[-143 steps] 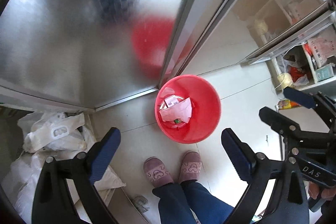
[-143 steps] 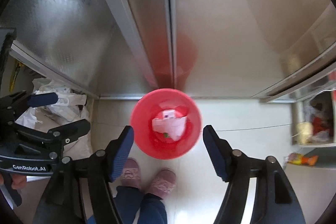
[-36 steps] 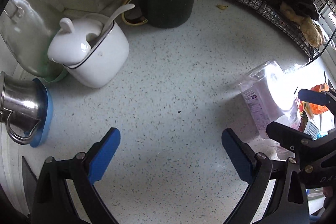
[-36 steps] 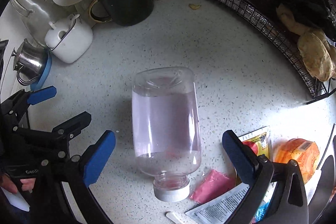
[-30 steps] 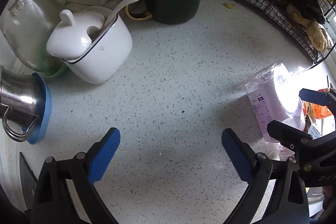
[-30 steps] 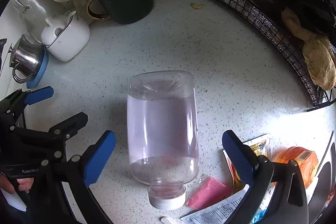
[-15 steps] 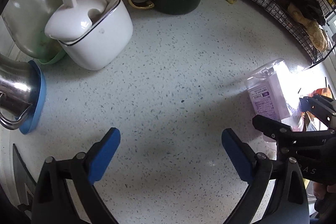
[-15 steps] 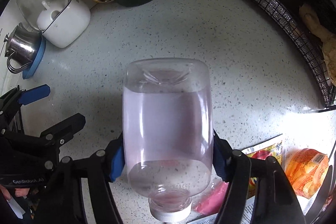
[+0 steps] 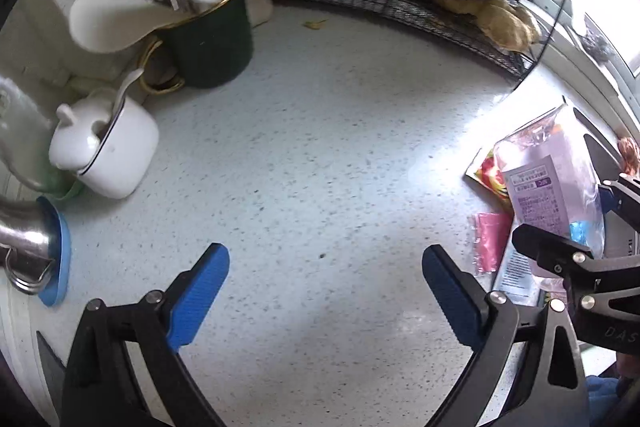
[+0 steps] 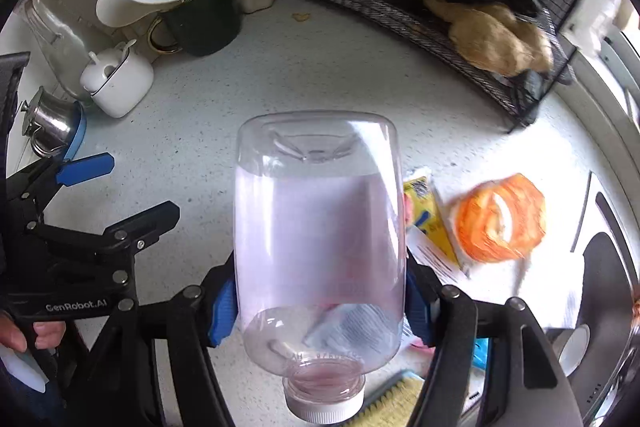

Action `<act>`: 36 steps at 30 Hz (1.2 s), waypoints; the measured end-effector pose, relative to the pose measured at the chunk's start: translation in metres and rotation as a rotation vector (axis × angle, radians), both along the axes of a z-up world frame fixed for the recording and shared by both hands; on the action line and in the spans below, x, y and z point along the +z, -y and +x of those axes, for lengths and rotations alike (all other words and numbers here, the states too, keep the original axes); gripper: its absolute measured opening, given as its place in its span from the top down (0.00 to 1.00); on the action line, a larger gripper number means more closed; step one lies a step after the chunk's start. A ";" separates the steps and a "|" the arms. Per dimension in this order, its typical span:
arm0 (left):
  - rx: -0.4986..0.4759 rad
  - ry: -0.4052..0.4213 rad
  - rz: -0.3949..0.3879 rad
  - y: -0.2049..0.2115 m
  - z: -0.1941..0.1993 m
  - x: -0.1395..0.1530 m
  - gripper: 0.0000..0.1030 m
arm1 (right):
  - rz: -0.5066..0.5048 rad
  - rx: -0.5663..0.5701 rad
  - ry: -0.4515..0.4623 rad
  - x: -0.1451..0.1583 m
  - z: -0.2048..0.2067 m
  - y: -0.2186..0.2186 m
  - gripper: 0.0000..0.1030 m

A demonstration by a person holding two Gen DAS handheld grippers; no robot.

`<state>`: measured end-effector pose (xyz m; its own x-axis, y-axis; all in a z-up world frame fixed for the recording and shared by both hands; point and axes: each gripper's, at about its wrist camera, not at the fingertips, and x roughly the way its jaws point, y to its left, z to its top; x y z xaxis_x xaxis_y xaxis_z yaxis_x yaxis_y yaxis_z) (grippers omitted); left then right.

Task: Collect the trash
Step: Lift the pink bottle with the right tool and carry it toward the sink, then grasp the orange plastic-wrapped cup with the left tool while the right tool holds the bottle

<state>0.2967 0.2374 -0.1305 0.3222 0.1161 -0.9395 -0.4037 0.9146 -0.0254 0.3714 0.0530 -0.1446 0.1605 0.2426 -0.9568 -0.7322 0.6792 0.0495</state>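
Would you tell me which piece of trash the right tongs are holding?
The clear plastic bottle with the white cap; the orange wrapper and yellow packet lie on the counter.

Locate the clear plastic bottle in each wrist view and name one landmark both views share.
Left wrist view: the clear plastic bottle sits at the far right edge, label facing the camera, held in the right gripper.
Right wrist view: the bottle fills the centre, cap toward the camera, clamped between the blue pads.
Shared landmark: the dark green utensil mug, upper left in both.
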 end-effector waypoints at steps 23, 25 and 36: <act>-0.461 0.019 -0.099 0.147 0.145 0.005 0.06 | -0.003 -0.465 0.079 0.029 0.047 0.183 0.36; -0.471 0.004 -0.107 0.149 0.158 -0.001 0.06 | -0.014 -0.478 0.074 0.025 0.057 0.187 0.36; -0.535 -0.055 -0.161 0.165 0.203 -0.043 0.07 | -0.034 -0.544 0.014 0.002 0.091 0.197 0.36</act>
